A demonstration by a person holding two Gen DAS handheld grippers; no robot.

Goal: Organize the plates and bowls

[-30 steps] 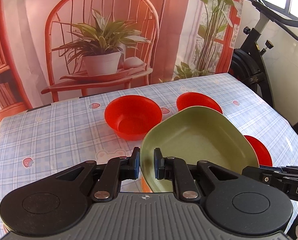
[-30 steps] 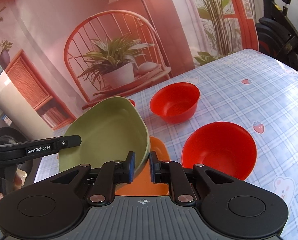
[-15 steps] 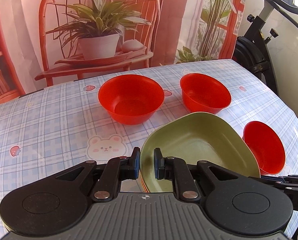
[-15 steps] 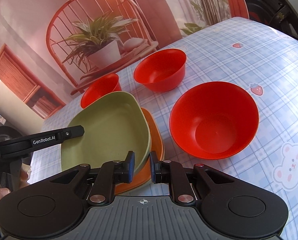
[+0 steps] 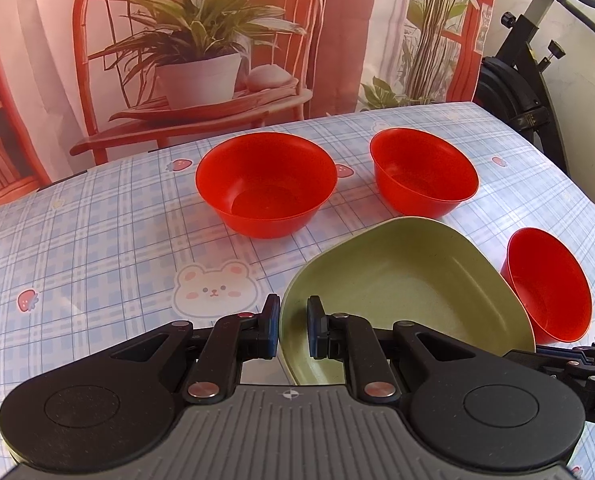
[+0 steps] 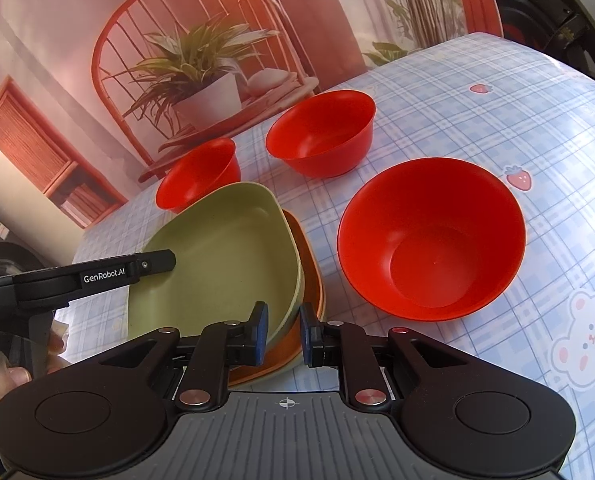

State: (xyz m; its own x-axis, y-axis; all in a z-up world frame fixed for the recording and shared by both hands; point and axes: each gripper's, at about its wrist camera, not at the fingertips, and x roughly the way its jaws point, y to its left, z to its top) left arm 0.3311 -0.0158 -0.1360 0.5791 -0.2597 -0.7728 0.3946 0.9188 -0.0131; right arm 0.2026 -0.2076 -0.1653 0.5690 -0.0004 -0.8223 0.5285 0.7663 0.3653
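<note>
A green plate [image 5: 409, 296] lies stacked on an orange plate [image 6: 311, 276], low over the table. My left gripper [image 5: 293, 330] is shut on the green plate's near rim. My right gripper [image 6: 282, 332] is shut on the green plate's [image 6: 221, 256] opposite rim, with the orange plate just under it. Three red bowls stand around: a large one [image 5: 266, 188] at the far middle, one [image 5: 423, 176] at the far right, and one [image 5: 547, 284] right of the plates. In the right wrist view the nearest bowl [image 6: 431, 236] sits right of the stack.
The table [image 5: 97, 240] has a blue checked cloth with bear and strawberry prints. A printed backdrop of a chair and plant hangs behind it. An exercise bike [image 5: 529, 80] stands past the table's far right corner.
Both grippers have lowered the green plate toward the table, onto the orange plate. The red bowls behind it have come into full view.
</note>
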